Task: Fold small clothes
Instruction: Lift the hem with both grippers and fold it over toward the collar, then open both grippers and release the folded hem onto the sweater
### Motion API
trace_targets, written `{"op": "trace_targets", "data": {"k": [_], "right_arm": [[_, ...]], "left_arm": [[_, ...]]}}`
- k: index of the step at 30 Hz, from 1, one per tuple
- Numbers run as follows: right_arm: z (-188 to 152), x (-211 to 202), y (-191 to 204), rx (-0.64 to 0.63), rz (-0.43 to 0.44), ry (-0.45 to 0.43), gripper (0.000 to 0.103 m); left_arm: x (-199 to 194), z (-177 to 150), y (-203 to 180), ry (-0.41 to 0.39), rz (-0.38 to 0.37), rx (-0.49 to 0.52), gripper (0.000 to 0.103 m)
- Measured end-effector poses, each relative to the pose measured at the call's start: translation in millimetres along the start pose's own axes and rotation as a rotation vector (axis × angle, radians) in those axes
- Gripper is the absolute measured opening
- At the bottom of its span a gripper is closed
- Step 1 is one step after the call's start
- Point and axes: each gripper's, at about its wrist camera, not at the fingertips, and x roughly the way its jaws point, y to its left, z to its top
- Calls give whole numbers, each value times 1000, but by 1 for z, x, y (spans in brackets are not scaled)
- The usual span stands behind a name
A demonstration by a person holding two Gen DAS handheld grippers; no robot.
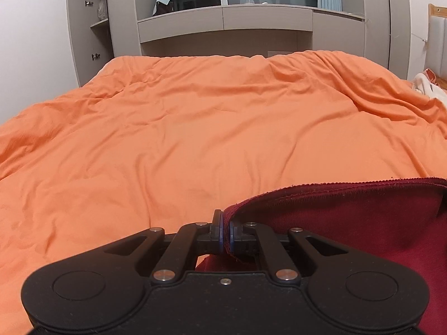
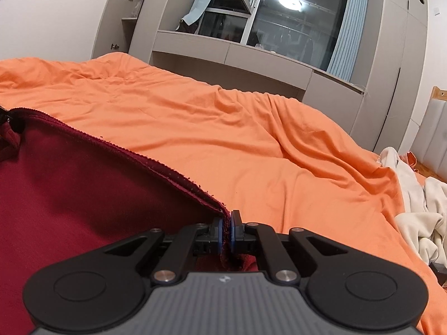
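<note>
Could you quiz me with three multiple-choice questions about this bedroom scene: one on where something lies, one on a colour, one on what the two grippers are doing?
1. Where is the cream cloth heap?
A. right edge of the bed
B. on the window ledge
C. under the garment

2. What colour is the bed cover?
A. blue
B. orange
C. white

3. How do the left gripper and right gripper stand?
A. both open
B. one open
C. both shut on the dark red garment

Answers: A, it lies bunched at the cover's right side; B, plainly orange; C, fabric is pinched between each pair of pads.
</note>
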Motion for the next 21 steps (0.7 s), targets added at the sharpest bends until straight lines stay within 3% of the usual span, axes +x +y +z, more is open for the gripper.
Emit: {"op": "trace_targets", "data": {"k": [3, 6, 8, 10, 12, 14, 16, 21], "right_arm": [[-2, 6, 4, -4, -2, 18, 6], [-5, 8, 6, -13, 6, 42, 8], [-4, 6, 5, -12, 9, 50, 26], [-2, 4, 5, -12, 6, 48, 40], [0, 1, 4, -14, 12, 46, 51], [2, -2, 3, -15, 8, 43, 78], [4, -7, 1, -11, 4, 30, 94], [7, -29, -10, 9, -8, 27, 103]], "left_arm": [[8, -1, 2, 20, -2, -19, 6], [9, -2, 7, 31, -21, -49, 24], [8, -2, 13, 34, -45, -81, 52], [6, -2, 21, 39, -79, -128, 67], [2, -1, 29, 37, -110, -173, 68], [-4, 0, 36, 34, -124, -211, 78], [-13, 2, 43, 14, -129, -241, 87], [-42, 0, 55, -32, -142, -226, 101]]}}
